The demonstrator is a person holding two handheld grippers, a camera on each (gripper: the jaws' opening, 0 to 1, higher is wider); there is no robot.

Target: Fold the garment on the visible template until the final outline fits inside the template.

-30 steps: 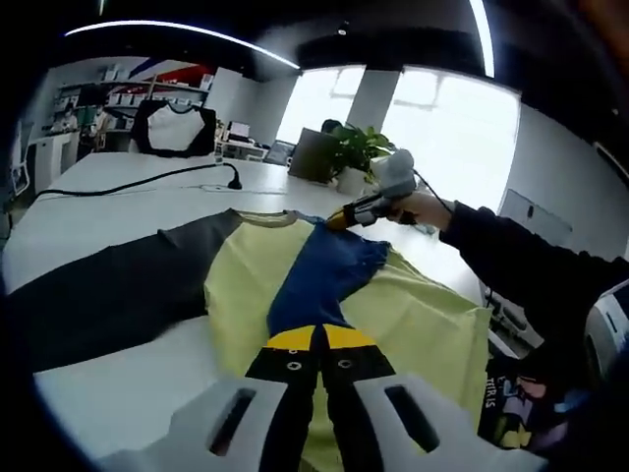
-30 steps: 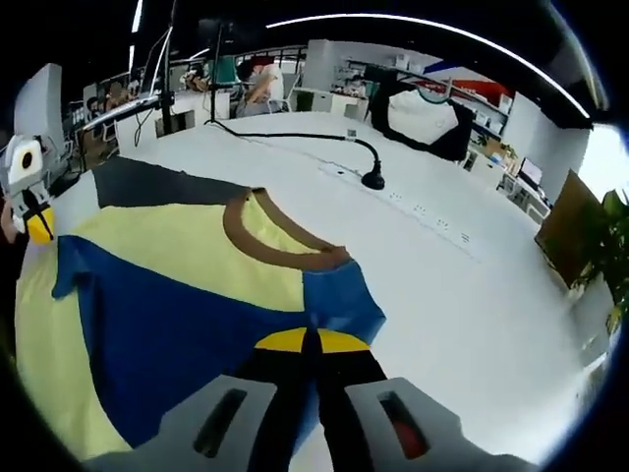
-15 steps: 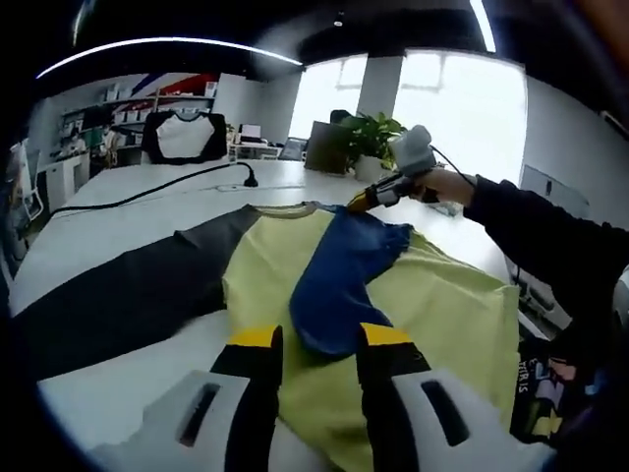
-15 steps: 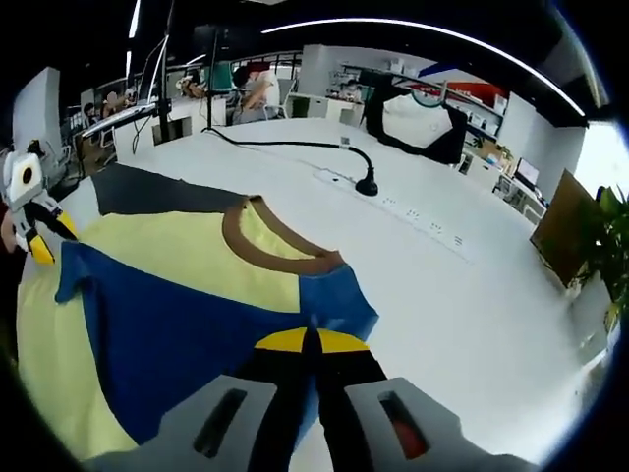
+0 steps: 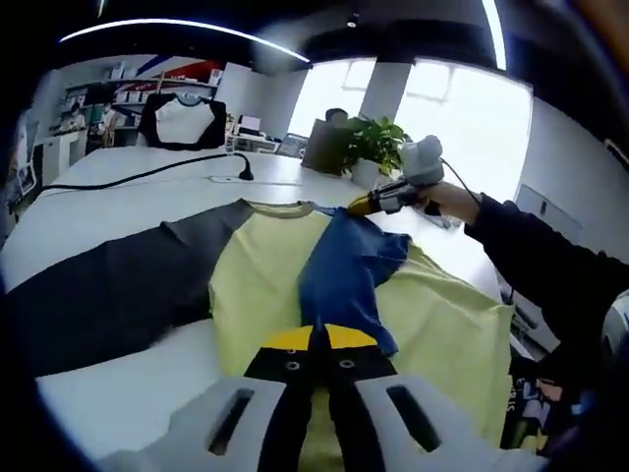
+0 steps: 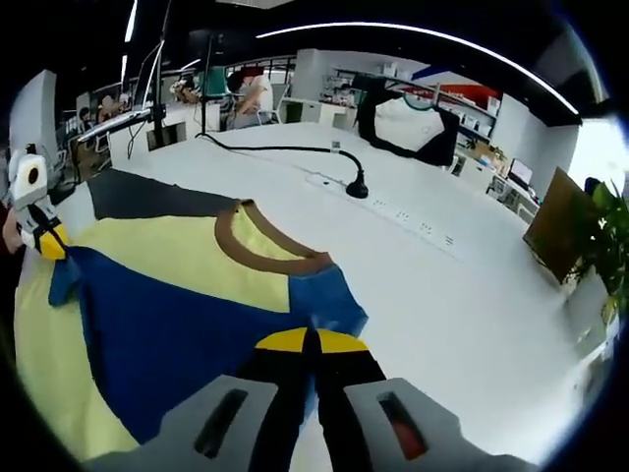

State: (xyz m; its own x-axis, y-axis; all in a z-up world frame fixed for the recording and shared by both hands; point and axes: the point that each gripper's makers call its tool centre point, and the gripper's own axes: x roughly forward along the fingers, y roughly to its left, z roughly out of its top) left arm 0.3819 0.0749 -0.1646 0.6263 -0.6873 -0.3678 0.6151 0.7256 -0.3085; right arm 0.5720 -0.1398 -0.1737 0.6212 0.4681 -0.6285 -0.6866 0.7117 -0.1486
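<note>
- My left gripper [image 5: 316, 339] has its jaws pressed together on the near edge of the blue sleeve [image 5: 344, 280], which is folded across the yellow shirt [image 5: 257, 285].
- My right gripper [image 6: 307, 341] is clamped the same way on the blue cloth, just below the brown collar [image 6: 257, 248].
- In the left gripper view I see the right gripper out at the far end of the sleeve, held by a hand in a dark sleeve [image 5: 536, 265].
- The shirt lies flat on the white table [image 6: 432, 295], over the dark template [image 5: 108, 290], which sticks out to one side.
- A black cable [image 6: 285, 150] runs across the table beyond the shirt.
</note>
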